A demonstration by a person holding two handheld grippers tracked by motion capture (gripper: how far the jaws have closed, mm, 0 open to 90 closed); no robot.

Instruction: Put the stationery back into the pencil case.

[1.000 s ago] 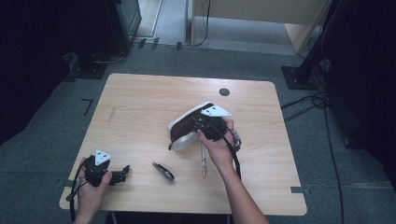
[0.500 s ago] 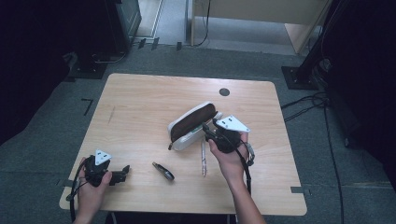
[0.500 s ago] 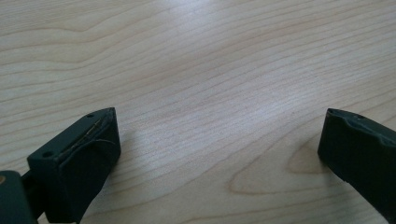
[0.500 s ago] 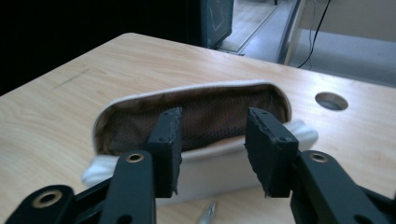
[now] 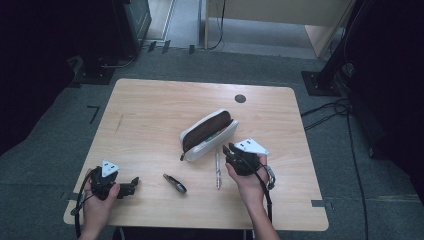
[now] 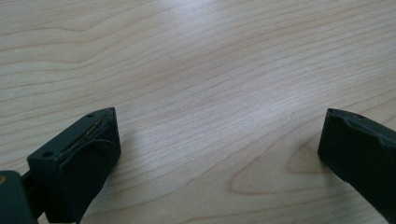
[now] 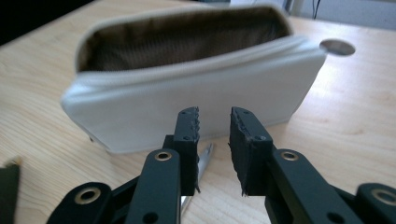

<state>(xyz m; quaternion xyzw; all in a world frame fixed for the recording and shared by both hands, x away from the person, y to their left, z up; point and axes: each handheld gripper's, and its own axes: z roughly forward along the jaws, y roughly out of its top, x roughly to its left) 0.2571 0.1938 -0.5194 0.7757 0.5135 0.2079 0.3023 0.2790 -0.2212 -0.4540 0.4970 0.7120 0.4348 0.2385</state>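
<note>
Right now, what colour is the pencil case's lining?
Brown lining, white outside; clearest in the right gripper view.

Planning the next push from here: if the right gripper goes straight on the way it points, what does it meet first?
Most likely the white side wall of the open pencil case, dead ahead of the right gripper. The pen lies lower, under its fingers, so it probably passes beneath; depth is uncertain.

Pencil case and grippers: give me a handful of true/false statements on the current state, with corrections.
1. The pencil case is zipped shut. False: its top is open and the brown lining shows.
2. A pen lies on the table beside the case. True.
3. The right gripper holds the pen. False: nothing is between its jaws, which have just been closing and stand narrowly apart above the pen.
4. The left gripper is wide open over bare wood. True.
5. The small dark tool lies inside the case. False: it lies on the table.
</note>
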